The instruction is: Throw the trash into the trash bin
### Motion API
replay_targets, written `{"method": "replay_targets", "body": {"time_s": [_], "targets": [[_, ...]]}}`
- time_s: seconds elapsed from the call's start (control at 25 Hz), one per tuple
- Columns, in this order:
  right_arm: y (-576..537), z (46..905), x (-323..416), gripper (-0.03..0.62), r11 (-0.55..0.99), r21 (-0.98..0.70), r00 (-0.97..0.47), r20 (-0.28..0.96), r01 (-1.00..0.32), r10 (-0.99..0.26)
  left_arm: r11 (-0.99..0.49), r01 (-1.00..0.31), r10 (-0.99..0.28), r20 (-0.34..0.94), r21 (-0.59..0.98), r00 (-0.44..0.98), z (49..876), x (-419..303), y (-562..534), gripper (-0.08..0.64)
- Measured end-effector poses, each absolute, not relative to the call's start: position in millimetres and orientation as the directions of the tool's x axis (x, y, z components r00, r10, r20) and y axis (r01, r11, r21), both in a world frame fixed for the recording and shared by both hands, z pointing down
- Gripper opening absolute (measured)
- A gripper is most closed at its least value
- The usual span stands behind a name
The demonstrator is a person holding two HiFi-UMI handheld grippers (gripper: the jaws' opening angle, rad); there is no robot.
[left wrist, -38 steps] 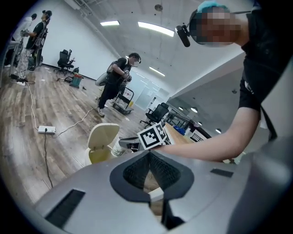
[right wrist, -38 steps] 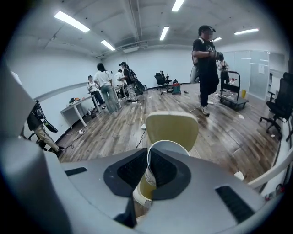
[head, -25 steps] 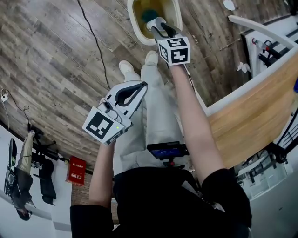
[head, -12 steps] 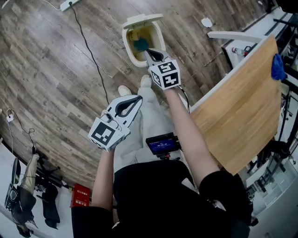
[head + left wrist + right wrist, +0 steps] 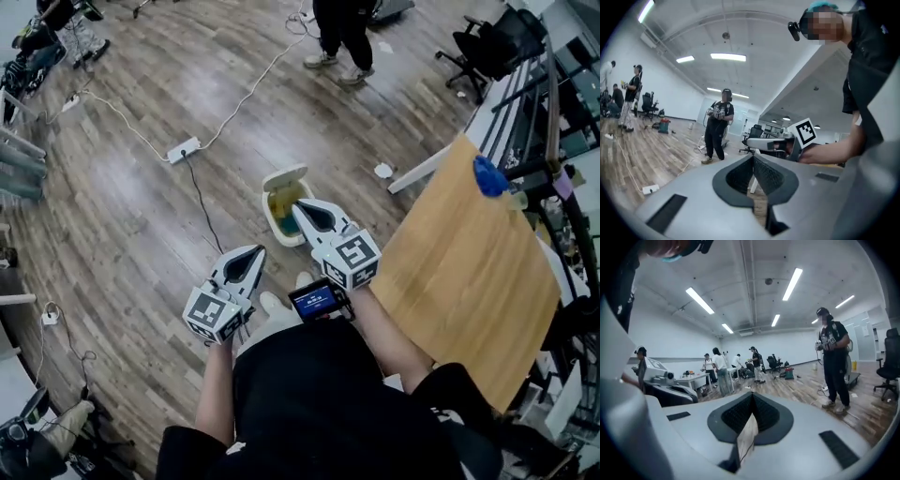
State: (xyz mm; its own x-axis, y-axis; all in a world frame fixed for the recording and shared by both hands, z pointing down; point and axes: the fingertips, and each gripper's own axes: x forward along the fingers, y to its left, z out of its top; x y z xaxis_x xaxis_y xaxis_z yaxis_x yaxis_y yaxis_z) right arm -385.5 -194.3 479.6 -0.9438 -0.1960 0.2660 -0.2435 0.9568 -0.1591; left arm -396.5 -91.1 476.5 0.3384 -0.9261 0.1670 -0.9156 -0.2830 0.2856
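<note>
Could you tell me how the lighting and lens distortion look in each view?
Head view: even light, a pale sheen on the wood floor, edges bowed by the wide lens. Left gripper view: dark round border, bright ceiling lights. Right gripper view: same dark border and bowing.

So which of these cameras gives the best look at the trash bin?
The head view. It looks down on the trash bin standing on the floor with its lid up, though the right claw covers part of it. The left and right gripper views aim elsewhere and show no bin.
</note>
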Motion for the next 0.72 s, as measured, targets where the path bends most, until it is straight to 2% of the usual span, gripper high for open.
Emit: {"method": "replay_targets", "body": {"time_s": [0.16,0.32,0.44,0.72], "targets": [[-163.1,388.8,-386.7,-0.003,0.983,-0.105,-0.987,0.071,-0.150,-0.143,-0.300,-0.944,-0.945,0.091,0.139,0.314,415.3,-400.4,-82.6,0.006],[-135.5,345.7,-386.7,-0.002,0.995,-0.068,-0.997,-0.012,-0.073,-0.075,-0.251,-0.965,-0.967,0.013,0.081,0.253,370.0,-405.6,-73.6,0.007],[-122.1,328.5,-386.5,-0.002,0.999,-0.048,-1.000,-0.022,-0.014,-0.015,-0.205,-0.978,-0.979,0.011,0.041,0.205,357.5,-412.4,-73.0,0.006],[-111.9,322.2,-387.6,-0.003,0.999,-0.037,-1.000,-0.002,0.030,0.030,-0.185,-0.978,-0.983,-0.024,0.100,0.183,351.7,-415.2,-72.1,0.006]]}}
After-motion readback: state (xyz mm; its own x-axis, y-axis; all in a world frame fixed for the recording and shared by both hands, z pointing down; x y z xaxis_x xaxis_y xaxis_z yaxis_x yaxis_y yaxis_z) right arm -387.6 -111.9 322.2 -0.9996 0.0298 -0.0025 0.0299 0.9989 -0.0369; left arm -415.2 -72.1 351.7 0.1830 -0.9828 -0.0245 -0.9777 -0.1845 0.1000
